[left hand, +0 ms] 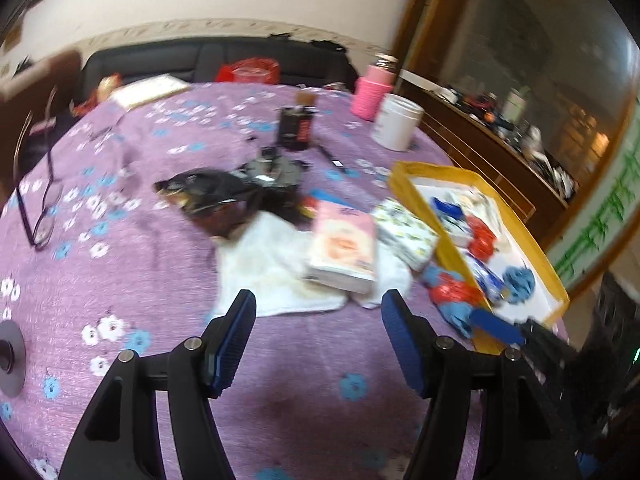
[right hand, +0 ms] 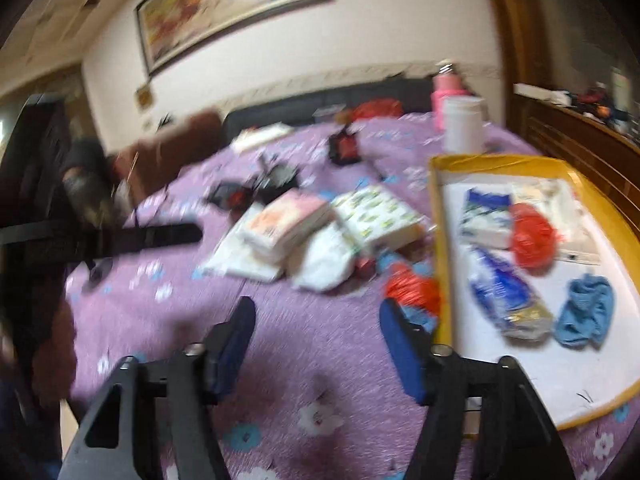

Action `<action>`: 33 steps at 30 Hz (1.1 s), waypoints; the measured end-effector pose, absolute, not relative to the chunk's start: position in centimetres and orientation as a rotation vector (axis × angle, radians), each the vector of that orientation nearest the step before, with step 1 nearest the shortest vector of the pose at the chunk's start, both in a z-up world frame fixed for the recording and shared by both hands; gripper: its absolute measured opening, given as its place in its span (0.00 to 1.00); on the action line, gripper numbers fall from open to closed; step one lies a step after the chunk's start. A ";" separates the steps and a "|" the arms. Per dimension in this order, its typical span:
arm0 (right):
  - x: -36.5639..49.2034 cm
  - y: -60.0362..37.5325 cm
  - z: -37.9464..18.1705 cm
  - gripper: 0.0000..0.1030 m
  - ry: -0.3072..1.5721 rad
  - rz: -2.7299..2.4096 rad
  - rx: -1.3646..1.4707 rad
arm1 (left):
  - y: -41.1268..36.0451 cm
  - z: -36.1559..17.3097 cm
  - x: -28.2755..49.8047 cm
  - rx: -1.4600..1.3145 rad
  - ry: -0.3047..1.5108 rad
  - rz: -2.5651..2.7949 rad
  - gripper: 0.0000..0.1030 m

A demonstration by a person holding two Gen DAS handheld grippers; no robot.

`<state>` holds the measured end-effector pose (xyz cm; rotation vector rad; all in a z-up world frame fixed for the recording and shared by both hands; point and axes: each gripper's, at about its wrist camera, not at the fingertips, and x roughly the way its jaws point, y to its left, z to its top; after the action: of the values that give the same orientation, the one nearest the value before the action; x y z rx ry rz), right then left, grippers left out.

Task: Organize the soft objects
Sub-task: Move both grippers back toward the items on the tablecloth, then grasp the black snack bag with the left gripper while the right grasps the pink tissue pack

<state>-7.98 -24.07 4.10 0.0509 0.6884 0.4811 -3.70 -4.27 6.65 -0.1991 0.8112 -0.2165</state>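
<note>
My left gripper (left hand: pixel 319 308) is open and empty above the purple flowered tablecloth (left hand: pixel 132 280). Just beyond its fingertips lie a white towel (left hand: pixel 272 272), a pink tissue pack (left hand: pixel 344 252) and a patterned tissue pack (left hand: pixel 406 236). A red bag (left hand: pixel 454 292) on a blue cloth rests against the yellow tray (left hand: pixel 424 208). My right gripper (right hand: pixel 318 316) is also open and empty, close to the tray's (right hand: pixel 436 220) left wall. Inside the tray lie a red bag (right hand: pixel 534 236), a blue cloth (right hand: pixel 588 312) and blue-white packs (right hand: pixel 508 296). Both views are blurred.
A crumpled black bag (left hand: pixel 208 196), a small black box (left hand: pixel 296 128), a pink bottle (left hand: pixel 372 92) and a white jar (left hand: pixel 396 122) stand farther back. Glasses (left hand: pixel 44 208) lie at the left. A dark sofa (left hand: pixel 208 60) and a wooden cabinet (left hand: pixel 500 152) border the table.
</note>
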 end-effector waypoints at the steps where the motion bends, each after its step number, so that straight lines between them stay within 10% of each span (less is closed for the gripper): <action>1: -7.8 -23.9 3.9 0.68 0.702 0.496 0.048 | -3.7 6.6 -3.3 -0.216 0.820 -0.203 0.62; 25: -7.7 -25.3 3.8 0.68 0.691 0.526 0.132 | 5.5 3.1 12.1 -0.714 1.072 -0.012 0.71; 28: -7.7 -25.3 3.8 0.68 0.687 0.525 0.135 | 6.0 2.3 12.3 -0.747 1.062 -0.051 0.63; 31: -7.5 -25.4 3.7 0.68 0.692 0.524 0.137 | 6.2 2.5 11.7 -0.707 1.054 -0.042 0.25; 33: -7.5 -25.4 3.6 0.68 0.693 0.525 0.137 | 6.2 2.2 11.2 -0.656 1.069 -0.048 0.25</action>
<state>-7.52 -25.43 3.63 0.1367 0.6929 0.5247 11.19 6.24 2.16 -0.6559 1.0685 -0.0482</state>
